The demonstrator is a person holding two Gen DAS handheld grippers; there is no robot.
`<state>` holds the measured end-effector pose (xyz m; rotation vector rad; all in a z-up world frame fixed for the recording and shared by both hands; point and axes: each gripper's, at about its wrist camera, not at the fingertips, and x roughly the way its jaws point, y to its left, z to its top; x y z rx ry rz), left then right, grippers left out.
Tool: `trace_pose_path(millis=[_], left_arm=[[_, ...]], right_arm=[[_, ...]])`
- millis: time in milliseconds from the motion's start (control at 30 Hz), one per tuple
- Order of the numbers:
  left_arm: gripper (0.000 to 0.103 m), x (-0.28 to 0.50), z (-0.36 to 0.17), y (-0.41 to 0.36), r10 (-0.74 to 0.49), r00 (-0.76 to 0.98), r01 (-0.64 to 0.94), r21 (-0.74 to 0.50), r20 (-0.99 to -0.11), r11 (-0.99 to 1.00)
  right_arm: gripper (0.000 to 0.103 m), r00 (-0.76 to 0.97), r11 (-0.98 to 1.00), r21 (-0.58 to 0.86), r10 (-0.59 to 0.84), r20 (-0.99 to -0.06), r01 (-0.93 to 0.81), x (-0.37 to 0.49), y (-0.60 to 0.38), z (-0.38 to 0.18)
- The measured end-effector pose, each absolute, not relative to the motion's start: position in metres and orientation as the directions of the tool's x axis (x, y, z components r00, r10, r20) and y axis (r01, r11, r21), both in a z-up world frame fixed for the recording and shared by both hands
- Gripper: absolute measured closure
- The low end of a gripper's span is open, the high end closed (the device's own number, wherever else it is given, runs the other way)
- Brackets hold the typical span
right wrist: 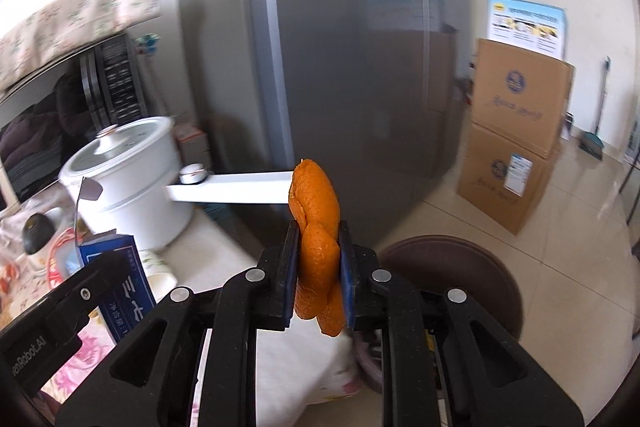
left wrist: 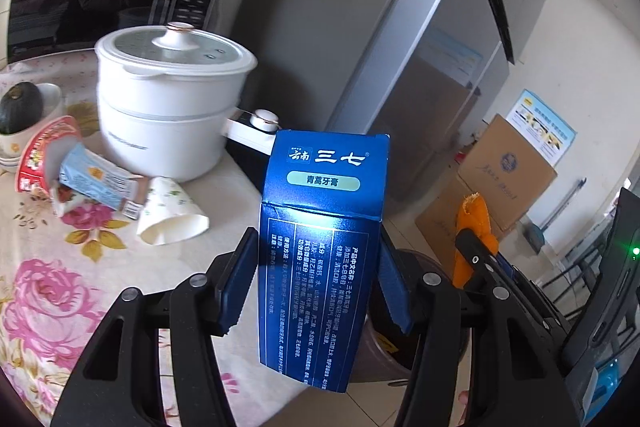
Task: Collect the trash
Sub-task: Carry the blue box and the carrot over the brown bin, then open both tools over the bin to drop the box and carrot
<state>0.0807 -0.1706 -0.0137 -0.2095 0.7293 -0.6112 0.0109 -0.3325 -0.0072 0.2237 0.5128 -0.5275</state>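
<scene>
Toothpaste box [left wrist: 320, 247], blue, upright, pinched in my left gripper [left wrist: 316, 287] past table edge [left wrist: 224, 211]. My right gripper [right wrist: 318, 267] clamps orange peel [right wrist: 318, 227] over brown bin [right wrist: 452, 267] on floor. Crushed cups [left wrist: 96, 179] near table's edge by white pot [left wrist: 168, 99].

Surfaces, as seen from my tongs

Glossy blue card box [left wrist: 320, 247]; pitted matt orange peel [right wrist: 318, 247]; brushed-metal fridge [right wrist: 352, 67]; floral cloth table cover [left wrist: 48, 267].

Blue cardboard toothpaste box [left wrist: 320, 227]: white "云南 三七" on end flap, "青蒿牙膏" in pale green oval below; side panel small print too fine. Black plastic gripper arm [right wrist: 52, 311], right wrist view: partial "enRobot.AI".
</scene>
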Motion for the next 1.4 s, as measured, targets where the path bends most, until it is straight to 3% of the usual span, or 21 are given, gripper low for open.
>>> trace_pose_path(millis=[867,967,1133,1400], left_arm=[[0.047,0.078,-0.048,-0.348,-0.673,0.355,0.589,-0.404,-0.649,0.700],[0.047,0.080,-0.055,-0.361,-0.674,0.325,0.588,-0.416,-0.663,0.693],[0.047,0.084,-0.070,-0.382,-0.662,0.284,0.579,-0.426,-0.693,0.695],[0.044,0.081,-0.079,-0.415,-0.619,0.253,0.612,-0.372,-0.744,0.698]], right_arm=[[0.083,0.521,0.570,0.183,-0.512,-0.683,0.801,-0.029,-0.492,-0.064],[0.076,0.504,0.549,0.179,-0.526,-0.684,0.816,-0.035,-0.502,-0.065],[0.053,0.486,0.503,0.193,-0.557,-0.673,0.843,-0.052,-0.518,-0.064],[0.028,0.425,0.426,0.183,-0.588,-0.688,0.886,-0.068,-0.537,-0.072]])
